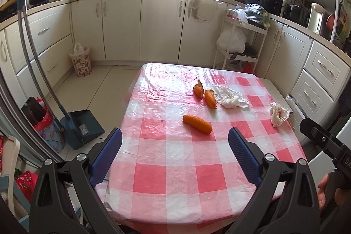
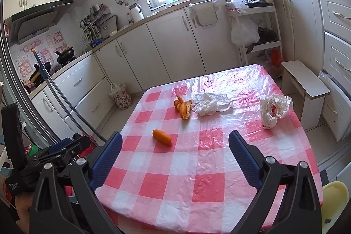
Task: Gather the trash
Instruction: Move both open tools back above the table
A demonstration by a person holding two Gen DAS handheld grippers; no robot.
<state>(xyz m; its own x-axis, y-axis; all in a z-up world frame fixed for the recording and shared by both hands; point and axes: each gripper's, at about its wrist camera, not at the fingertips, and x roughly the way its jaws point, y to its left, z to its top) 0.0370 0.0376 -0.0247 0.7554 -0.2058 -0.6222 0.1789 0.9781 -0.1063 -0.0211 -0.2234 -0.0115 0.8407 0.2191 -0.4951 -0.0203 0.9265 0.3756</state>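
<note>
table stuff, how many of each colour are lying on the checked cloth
Orange: 3, the whole orange peel piece nearest the grippers and two curled orange peel scraps.
White: 2, the flat crumpled white tissue and the balled white plastic wrapper.
Total: 5

Orange peel pieces: 3 — one near (image 1: 197, 124), two far (image 1: 198, 89) (image 1: 210, 99) | crumpled white tissue (image 1: 230, 98): 1, centre-far | crumpled plastic wrapper (image 1: 278, 114): 1, right | checked table (image 1: 175, 179): 1 | floral waste bin (image 1: 80, 61): 1, far left
</note>
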